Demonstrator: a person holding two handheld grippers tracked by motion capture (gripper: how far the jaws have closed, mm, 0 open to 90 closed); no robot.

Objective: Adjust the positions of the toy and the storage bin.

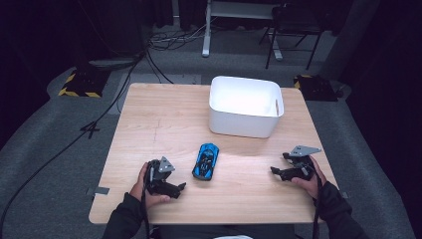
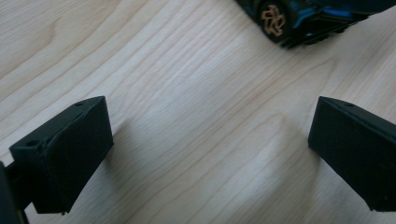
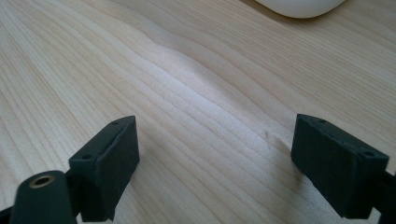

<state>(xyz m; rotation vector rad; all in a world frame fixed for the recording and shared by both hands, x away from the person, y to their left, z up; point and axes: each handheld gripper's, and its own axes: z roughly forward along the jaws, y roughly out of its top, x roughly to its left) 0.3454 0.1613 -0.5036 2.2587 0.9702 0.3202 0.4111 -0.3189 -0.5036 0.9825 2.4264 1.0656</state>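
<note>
Blue toy car [image 1: 205, 161] untouched on tabletop [image 1: 149, 129]; left gripper [image 1: 180, 189] and right gripper [image 1: 276, 168] both wide, empty — pre-grasp, next likely left closes in on it.

Open tabletop [image 1: 149, 119] all along the left of the blue toy car [image 1: 205, 161], nothing blocking there; clear wood to its right too, out to the right gripper [image 1: 279, 164]. Just beyond the car, white bin [image 1: 245, 106] walling off the far side. Left gripper [image 1: 182, 189] crowding its near-left corner
</note>
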